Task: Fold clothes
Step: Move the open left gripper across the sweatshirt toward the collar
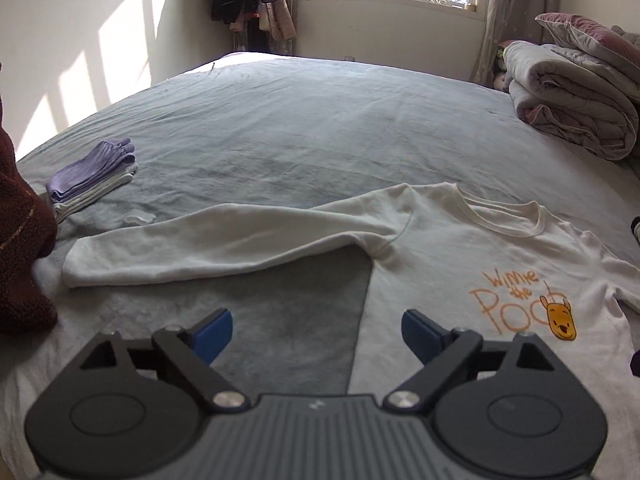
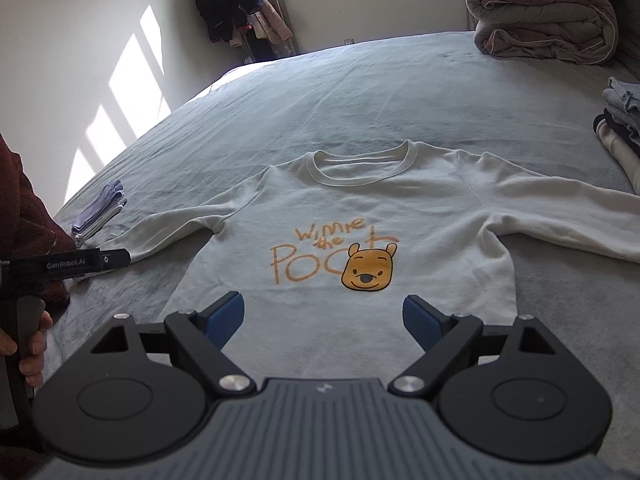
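Observation:
A white long-sleeved sweatshirt (image 2: 360, 208) with an orange "Winnie the Pooh" print lies face up and flat on the grey bed sheet (image 2: 360, 92), with both sleeves spread outward. In the left wrist view its left sleeve (image 1: 200, 244) stretches toward the left and the body (image 1: 460, 256) lies at the right. My left gripper (image 1: 318, 332) hovers open over bare sheet just below that sleeve, nothing between its blue pads. My right gripper (image 2: 324, 318) stands open above the shirt's lower front, with nothing held. The left tool's black body (image 2: 68, 266) shows beside the sleeve cuff.
A small folded stack of purple and white clothes (image 1: 96, 176) lies at the bed's left. A rolled quilt (image 2: 540, 20) and pillows sit at the far right, with a pile of folded clothes (image 2: 620, 120) below them. A person's maroon fleece sleeve (image 1: 20, 240) is at the left edge.

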The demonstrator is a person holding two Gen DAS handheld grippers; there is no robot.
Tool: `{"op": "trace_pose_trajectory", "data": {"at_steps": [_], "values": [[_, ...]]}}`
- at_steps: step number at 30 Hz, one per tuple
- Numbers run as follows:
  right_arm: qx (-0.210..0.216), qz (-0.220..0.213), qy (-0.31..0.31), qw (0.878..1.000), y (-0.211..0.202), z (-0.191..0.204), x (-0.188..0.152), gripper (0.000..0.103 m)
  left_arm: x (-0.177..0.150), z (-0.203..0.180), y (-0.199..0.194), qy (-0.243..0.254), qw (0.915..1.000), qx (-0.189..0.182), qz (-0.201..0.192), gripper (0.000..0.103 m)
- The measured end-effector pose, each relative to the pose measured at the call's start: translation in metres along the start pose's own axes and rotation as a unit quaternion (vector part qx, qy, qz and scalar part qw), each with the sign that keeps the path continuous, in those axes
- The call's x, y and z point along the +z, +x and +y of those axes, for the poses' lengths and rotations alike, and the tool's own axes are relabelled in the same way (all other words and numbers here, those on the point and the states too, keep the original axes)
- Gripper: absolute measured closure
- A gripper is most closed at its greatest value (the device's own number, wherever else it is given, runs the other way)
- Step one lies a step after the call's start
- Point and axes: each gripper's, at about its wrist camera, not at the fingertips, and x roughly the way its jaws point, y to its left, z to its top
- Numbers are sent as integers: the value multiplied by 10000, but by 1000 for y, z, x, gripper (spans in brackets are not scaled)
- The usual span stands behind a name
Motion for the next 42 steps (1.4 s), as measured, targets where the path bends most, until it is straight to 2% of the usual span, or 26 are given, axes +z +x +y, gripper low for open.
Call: {"op": "trace_pose_trajectory", "data": {"at_steps": [4,8,13,15,18,23,28,32,37,39,42], "values": [[-240,-50,21,9997,-10,-14,-6,13,-25,-23,2,313,9989,-332,125,11],[-530,-88,40,9985,-19,-31,-11,13,-19,-25,6,475,9985,-269,56,11],[-678,-90,148,9976,-21,-52,-11,13,13,4,26,242,9996,-138,-10,11],[-711,-75,170,9973,-19,-57,-12,13,30,17,38,293,9996,-3,-53,14],[-663,-31,207,9976,-14,-67,-9,13,59,33,59,381,9992,84,-48,21],[-694,-89,374,9968,-3,-100,16,16,102,42,107,660,9978,33,99,31],[-1043,-116,71,9944,17,-125,48,21,125,46,153,597,9974,-268,301,34],[-1205,-128,6,9926,39,-142,68,21,132,44,180,726,9948,-512,489,42],[-1247,-137,58,9921,57,-155,77,21,133,40,201,663,9879,-1192,743,46],[-1207,-126,104,9926,62,-158,78,21,130,34,207,732,9875,-1159,779,51],[-1134,-78,160,9934,68,-159,75,21,126,29,212,788,9869,-1145,814,73]]}}
